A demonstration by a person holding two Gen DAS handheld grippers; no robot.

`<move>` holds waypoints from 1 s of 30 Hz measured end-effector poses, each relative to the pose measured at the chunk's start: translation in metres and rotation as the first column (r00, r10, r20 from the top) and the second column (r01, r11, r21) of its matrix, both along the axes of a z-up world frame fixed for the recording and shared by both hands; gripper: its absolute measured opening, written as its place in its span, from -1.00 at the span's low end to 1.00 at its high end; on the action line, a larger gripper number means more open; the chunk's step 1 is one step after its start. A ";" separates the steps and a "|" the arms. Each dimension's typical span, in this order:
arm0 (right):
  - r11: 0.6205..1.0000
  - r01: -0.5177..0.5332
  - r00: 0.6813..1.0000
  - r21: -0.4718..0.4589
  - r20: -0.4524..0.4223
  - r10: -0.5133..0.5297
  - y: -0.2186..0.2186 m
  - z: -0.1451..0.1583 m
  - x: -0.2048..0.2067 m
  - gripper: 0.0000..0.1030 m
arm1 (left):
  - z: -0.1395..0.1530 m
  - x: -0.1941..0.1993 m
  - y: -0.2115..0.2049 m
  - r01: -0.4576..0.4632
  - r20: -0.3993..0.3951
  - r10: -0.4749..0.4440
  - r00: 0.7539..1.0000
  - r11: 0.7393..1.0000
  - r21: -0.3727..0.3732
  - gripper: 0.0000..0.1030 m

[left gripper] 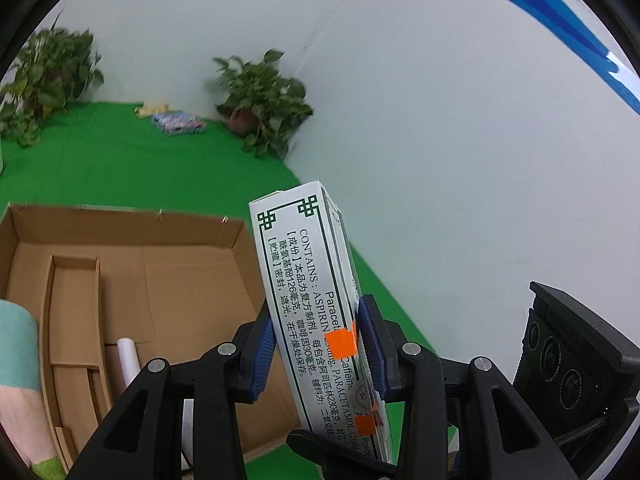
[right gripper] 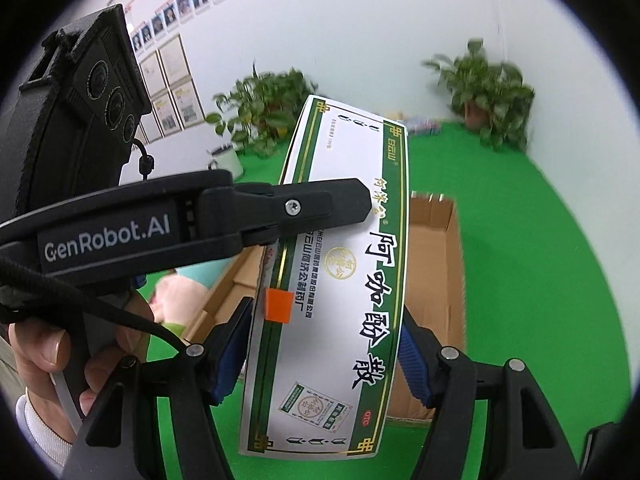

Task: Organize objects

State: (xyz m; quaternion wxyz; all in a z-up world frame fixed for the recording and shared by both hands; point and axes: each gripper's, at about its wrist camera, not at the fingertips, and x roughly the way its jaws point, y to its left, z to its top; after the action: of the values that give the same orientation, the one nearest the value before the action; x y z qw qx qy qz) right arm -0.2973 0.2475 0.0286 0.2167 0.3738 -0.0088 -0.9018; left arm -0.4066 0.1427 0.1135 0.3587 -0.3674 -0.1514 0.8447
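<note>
Left wrist and right wrist: both tools clamped on one medicine box

Left wrist view shows our left tool (left gripper: 316, 344) closed on the narrow sides of a white medicine box (left gripper: 304, 280) with green borders, blue pads pressing on both sides. The box stands nearly upright, tilted a little to the left, held up in the air above the green worktop (left gripper: 140, 168). An orange sticker (left gripper: 340, 342) sits on the box between the pads. Below and to the left lies an open cardboard box (left gripper: 168, 276) with a cardboard divider inside and a white roll (left gripper: 129, 360) resting on its floor. Two potted plants (left gripper: 264, 108) stand at the far wall, and our other tool's camera housing shows at the lower right.

Right wrist view shows our right tool (right gripper: 320, 356) gripping the same medicine box (right gripper: 340, 280) across its wide face, jaws about half open, blue pads against both long edges. Our left tool (right gripper: 304, 208) reaches in from the left and pinches the box higher up. A hand (right gripper: 60, 352) holds that tool's handle at the lower left. The cardboard box (right gripper: 436, 264) lies behind the medicine box on the green worktop (right gripper: 540, 260).
</note>
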 end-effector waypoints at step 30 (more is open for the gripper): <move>0.998 0.056 0.941 0.043 0.332 -0.067 0.006 -0.132 -0.049 0.51 | -0.178 -0.063 -0.018 -0.099 0.214 0.132 0.968 0.982 -0.160 0.18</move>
State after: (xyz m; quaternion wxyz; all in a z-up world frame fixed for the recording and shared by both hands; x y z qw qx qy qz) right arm -0.3464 0.2537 -0.1035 0.1777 0.5241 -0.0423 -0.8318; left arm -0.4700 0.1249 -0.0643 0.2610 -0.4763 -0.1489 0.8263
